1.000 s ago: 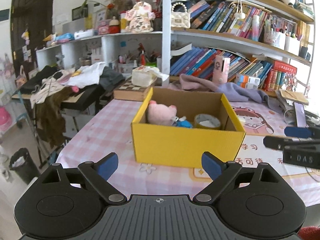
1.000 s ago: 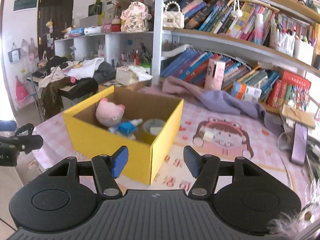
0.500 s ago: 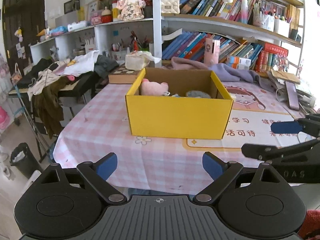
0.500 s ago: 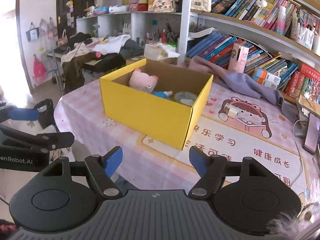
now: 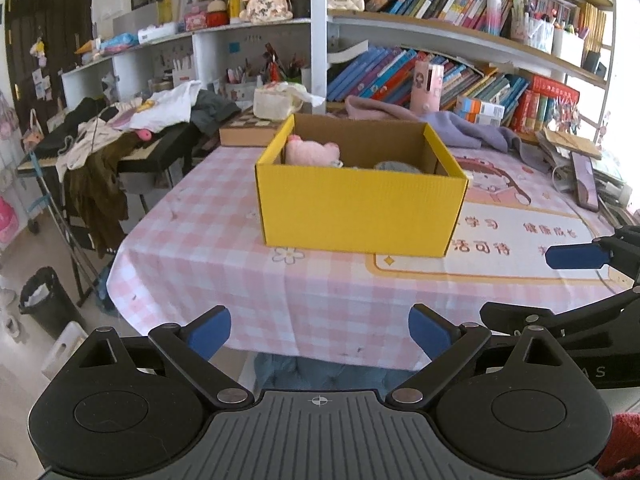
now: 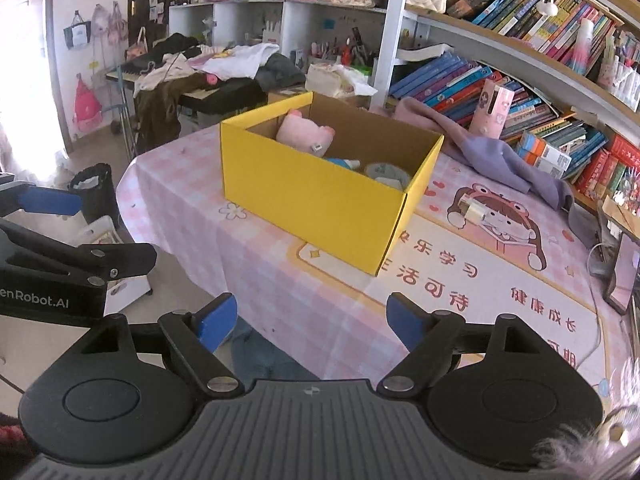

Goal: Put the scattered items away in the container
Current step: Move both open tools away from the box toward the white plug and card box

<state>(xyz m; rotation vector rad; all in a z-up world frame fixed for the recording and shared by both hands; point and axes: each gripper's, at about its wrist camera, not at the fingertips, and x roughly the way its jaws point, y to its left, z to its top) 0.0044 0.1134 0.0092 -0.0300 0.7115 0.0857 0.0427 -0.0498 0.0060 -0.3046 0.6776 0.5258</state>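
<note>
Blue item only right-view visible

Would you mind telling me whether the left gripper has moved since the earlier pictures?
Yes. The left gripper has pulled back from the yellow box: its fingertips, earlier level with the box's front wall, now sit at the table's near edge, open and empty.

box on table, plush pig inside
</note>
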